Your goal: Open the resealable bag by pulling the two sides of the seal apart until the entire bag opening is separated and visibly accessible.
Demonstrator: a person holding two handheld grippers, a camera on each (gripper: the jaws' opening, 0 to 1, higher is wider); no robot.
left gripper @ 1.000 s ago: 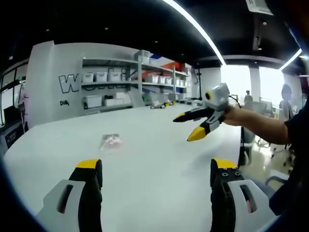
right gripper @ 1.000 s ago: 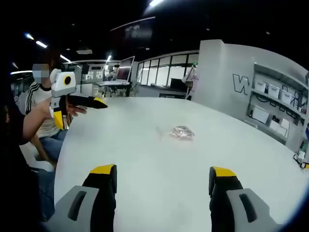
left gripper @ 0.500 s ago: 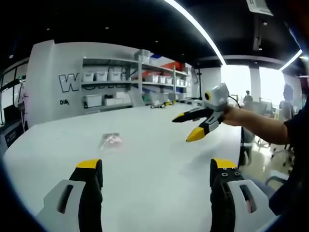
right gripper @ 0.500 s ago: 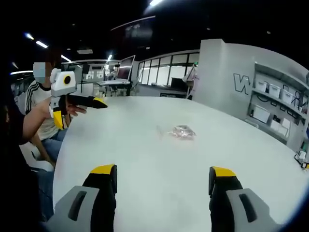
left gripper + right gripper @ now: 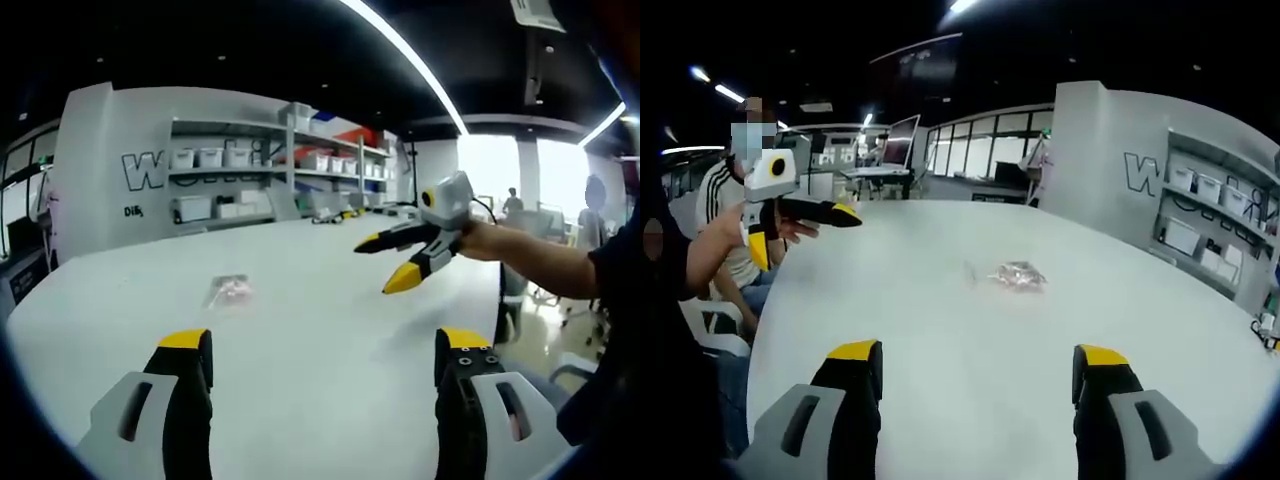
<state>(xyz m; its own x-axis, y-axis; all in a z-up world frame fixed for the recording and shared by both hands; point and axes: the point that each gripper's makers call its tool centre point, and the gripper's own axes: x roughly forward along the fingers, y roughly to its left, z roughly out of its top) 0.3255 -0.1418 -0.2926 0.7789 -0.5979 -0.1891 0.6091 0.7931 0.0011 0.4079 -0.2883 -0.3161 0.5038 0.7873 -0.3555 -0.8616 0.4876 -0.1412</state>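
A small clear resealable bag [image 5: 230, 290] with pinkish contents lies flat on the white table [image 5: 330, 330], well ahead of my left gripper [image 5: 325, 355], whose jaws stand wide open and empty. In the right gripper view the same bag [image 5: 1017, 274] rests mid-table, far beyond my right gripper [image 5: 975, 365], also open and empty. The right gripper [image 5: 400, 262] hangs in the air at the right of the left gripper view, jaws apart, held by a hand. At the left of the right gripper view the left gripper [image 5: 805, 230] is held above the table edge.
Shelves with white bins [image 5: 280, 160] line the wall behind the table. Small tools [image 5: 340, 215] lie at the table's far end. A seated person in a striped shirt [image 5: 725, 220] is beside the table's left edge, with desks and monitors [image 5: 895, 140] behind.
Both grippers stay nearly still. The right gripper has drifted slightly left in the left gripper view. The bag has not moved.
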